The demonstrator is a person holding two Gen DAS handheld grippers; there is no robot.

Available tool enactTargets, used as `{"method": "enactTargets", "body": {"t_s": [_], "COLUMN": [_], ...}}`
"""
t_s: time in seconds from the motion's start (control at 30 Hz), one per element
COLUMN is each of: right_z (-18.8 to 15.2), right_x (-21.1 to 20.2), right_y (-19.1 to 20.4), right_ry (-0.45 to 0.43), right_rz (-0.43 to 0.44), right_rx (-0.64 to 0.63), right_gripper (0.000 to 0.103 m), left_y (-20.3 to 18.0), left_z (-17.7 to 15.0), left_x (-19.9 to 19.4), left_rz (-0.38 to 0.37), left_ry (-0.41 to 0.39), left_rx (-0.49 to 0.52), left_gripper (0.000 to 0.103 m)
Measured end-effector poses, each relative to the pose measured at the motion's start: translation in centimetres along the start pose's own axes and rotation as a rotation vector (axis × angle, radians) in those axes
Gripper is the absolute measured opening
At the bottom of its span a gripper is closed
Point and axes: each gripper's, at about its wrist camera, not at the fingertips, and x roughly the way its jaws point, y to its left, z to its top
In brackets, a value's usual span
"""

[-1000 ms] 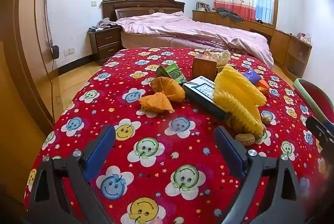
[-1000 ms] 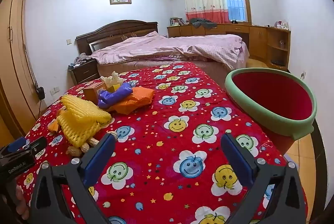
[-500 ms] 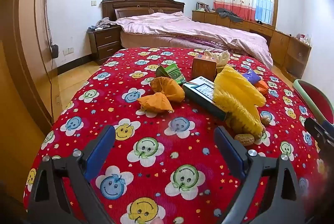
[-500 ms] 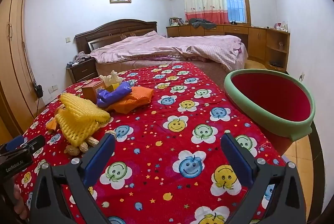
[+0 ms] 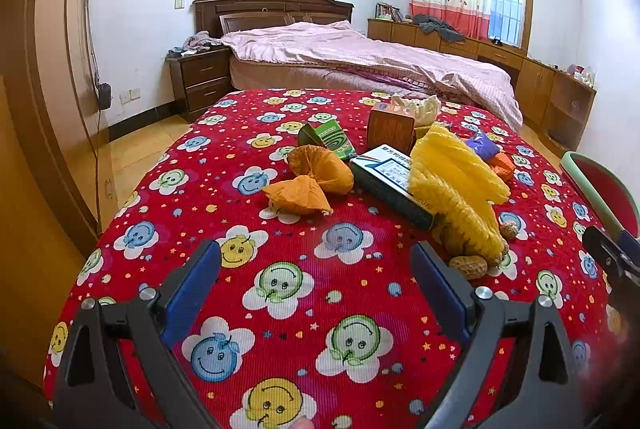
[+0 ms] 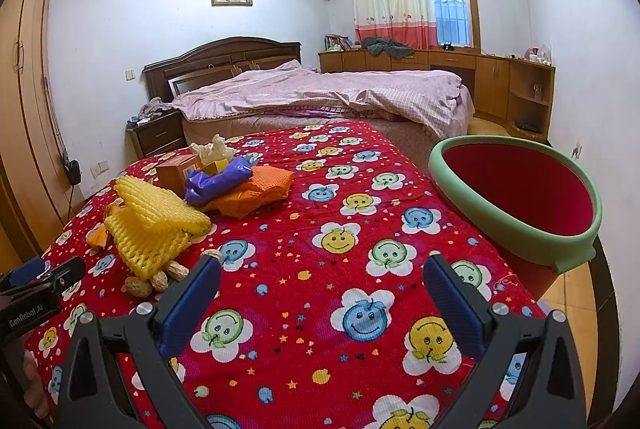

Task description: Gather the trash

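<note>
Trash lies in a heap on a red smiley-face cloth [image 5: 280, 285]: orange crumpled paper [image 5: 316, 177], yellow foam netting [image 5: 456, 185], a flat dark box [image 5: 390, 185], a green packet [image 5: 332, 139], a brown carton [image 5: 390, 127], peanuts [image 5: 468, 265]. My left gripper [image 5: 316, 293] is open and empty, short of the orange paper. My right gripper [image 6: 322, 299] is open and empty over the cloth, with the netting [image 6: 154, 225], purple wrapper [image 6: 218, 181] and orange wrapper [image 6: 256, 191] to its left. A red bin with a green rim [image 6: 516, 197] stands at the right.
The bin's rim also shows at the right edge of the left wrist view [image 5: 592, 185]. A bed with pink covers [image 6: 328, 93], a nightstand [image 5: 200, 79] and wooden cabinets [image 6: 512, 85] stand behind. A wardrobe [image 5: 44, 77] runs along the left.
Both grippers have barely moved; the right wrist view has drifted slightly. Nothing was picked up or let go.
</note>
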Motion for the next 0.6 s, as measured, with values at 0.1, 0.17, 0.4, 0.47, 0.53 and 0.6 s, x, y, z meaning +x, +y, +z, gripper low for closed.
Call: {"method": "enactTargets", "body": {"t_s": [0.1,0.17,0.4,0.47,0.53,0.6], "right_z": [0.1,0.3,0.2,0.1,0.1,0.2], "right_x": [0.1,0.0,-0.1,0.2,0.2,0.3], "right_y": [-0.7,-0.6,-0.4,-0.3,-0.3,-0.5], "right_ry": [0.003,0.008,0.009,0.008,0.007,0.006], "right_rz": [-0.006,-0.007,-0.010,-0.012,-0.012,-0.014], "right_rx": [-0.002,-0.001,-0.004,-0.005,-0.006,-0.007], "right_gripper": [0.103,0.103,0.103,0.103,0.103,0.103], "left_y": [-0.5,-0.9,-0.7,-0.8,-0.4,-0.4], "left_z": [-0.1,-0.2,-0.2,-0.3,-0.1,-0.1], "left_x": [-0.2,-0.3,-0.4,-0.4,-0.2,-0.2], "left_rz": [-0.004,-0.007,-0.012,-0.014,-0.019,-0.021], "left_ry": [0.000,0.001,0.002,0.003,0.005,0.004], "left_rx": [-0.001,-0.001,-0.005,-0.005,-0.009,-0.010], "left_gripper": [0.095,0.095,0.095,0.095,0.095,0.095]}}
